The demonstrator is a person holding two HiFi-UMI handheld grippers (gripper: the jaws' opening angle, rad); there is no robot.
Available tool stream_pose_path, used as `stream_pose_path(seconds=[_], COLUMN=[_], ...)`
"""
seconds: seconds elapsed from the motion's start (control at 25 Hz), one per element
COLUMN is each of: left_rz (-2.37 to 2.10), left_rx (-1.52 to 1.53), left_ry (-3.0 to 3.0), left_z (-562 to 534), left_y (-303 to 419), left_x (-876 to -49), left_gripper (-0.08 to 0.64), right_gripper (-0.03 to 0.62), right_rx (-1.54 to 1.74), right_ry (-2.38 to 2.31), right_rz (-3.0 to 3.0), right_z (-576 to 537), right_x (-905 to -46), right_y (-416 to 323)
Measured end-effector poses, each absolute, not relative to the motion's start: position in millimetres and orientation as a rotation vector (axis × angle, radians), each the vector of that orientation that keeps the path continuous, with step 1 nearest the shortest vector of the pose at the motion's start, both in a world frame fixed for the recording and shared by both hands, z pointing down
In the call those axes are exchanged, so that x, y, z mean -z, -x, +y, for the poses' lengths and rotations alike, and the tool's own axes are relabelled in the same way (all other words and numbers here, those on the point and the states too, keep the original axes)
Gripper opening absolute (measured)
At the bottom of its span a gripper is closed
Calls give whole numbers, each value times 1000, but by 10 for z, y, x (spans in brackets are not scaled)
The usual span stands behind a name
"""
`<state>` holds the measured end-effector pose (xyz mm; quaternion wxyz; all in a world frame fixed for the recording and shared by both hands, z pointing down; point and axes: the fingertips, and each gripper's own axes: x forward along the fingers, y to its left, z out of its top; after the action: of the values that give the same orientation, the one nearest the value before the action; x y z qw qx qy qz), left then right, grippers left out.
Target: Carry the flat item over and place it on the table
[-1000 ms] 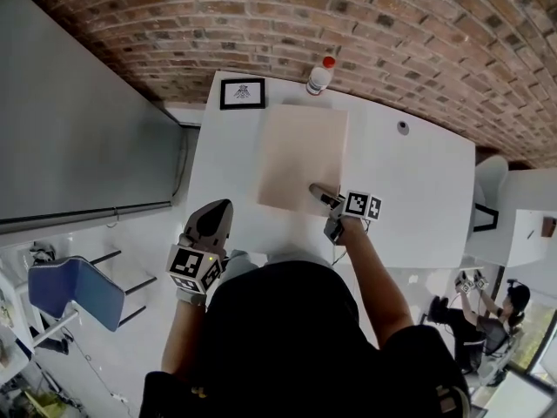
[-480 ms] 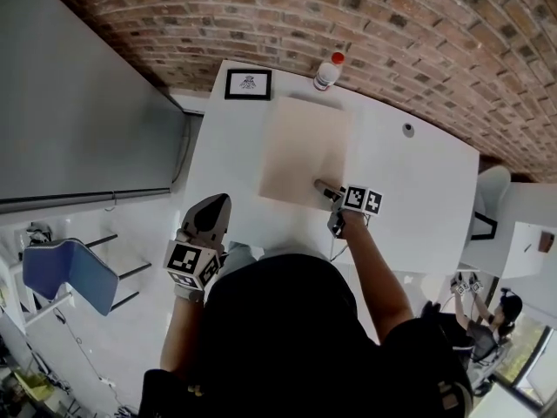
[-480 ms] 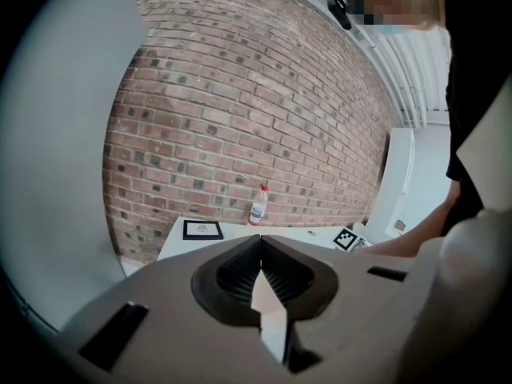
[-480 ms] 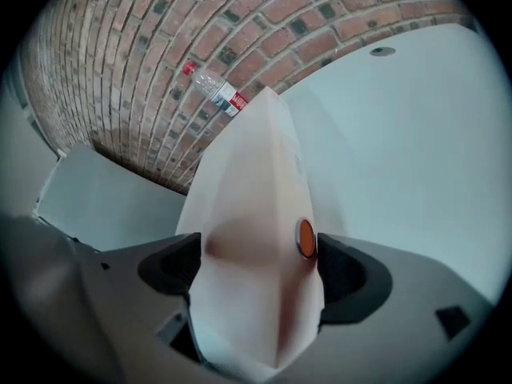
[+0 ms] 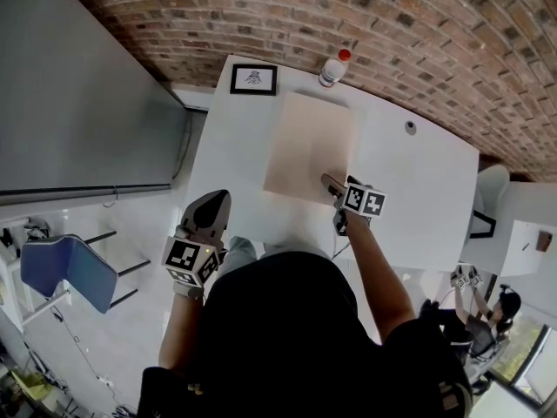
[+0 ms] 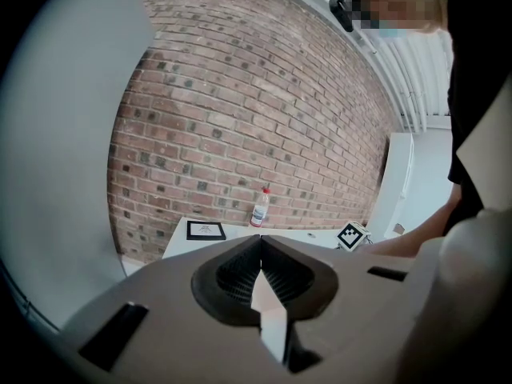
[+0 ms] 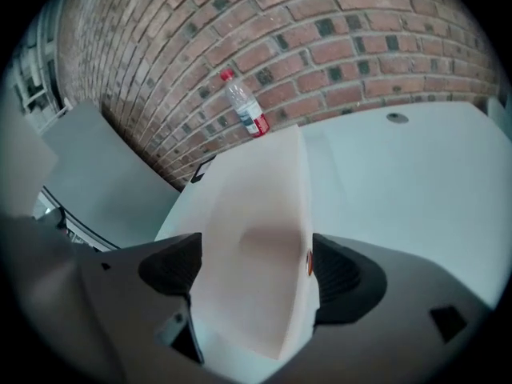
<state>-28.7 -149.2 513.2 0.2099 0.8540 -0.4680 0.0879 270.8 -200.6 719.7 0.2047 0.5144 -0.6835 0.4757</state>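
A flat pale-beige board (image 5: 309, 146) lies on the white table (image 5: 418, 181), its far edge near the wall. My right gripper (image 5: 333, 185) is at the board's near right corner. In the right gripper view the board (image 7: 256, 214) runs between that gripper's (image 7: 258, 270) widely spread jaws, and the pads do not press on it. My left gripper (image 5: 209, 212) hangs off the table's near left side, shut and empty. Its tips (image 6: 261, 242) meet in the left gripper view.
A plastic bottle (image 5: 332, 68) with a red cap stands at the table's far edge by the brick wall. A black-framed card (image 5: 253, 78) lies at the far left corner and a small round grommet (image 5: 410, 127) at the right. A grey panel (image 5: 78, 103) and a blue chair (image 5: 65, 273) are on the left.
The right gripper has stayed at the board's near right corner, shifting slightly. The board lies in the same place on the table. The left gripper has hardly moved.
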Motion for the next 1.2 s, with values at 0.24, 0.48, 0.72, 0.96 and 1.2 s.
stream_pose_path(seconds=[0.24, 0.48, 0.72, 0.96, 1.2], left_rz=[-1347, -1378, -1418, -1470, -1513], left_rx=[-225, -178, -112, -57, -16], left_ry=[-2409, -2453, -2471, -2496, -2544], left_z=[-1478, -1510, -1575, -1552, -1549], left_y=[467, 636, 757, 944, 1092], left_x=[-4984, -4755, -4411, -4124, -3813], left_gripper=[5, 5, 5, 5, 5], right_gripper=[288, 81, 26, 21, 21], right_rx=[-1047, -756, -474, -276, -102], right_ry=[-1453, -1378, -1238, -1116, -1020], right_rz=[-2071, -2294, -2485, -2628, -2697], right_z=[-2112, -2147, -2083, -1942, -1873], right_x=[-6538, -5764, -5052, -4496, -4116], right_y=[-2403, -1787, -1097, -546, -164])
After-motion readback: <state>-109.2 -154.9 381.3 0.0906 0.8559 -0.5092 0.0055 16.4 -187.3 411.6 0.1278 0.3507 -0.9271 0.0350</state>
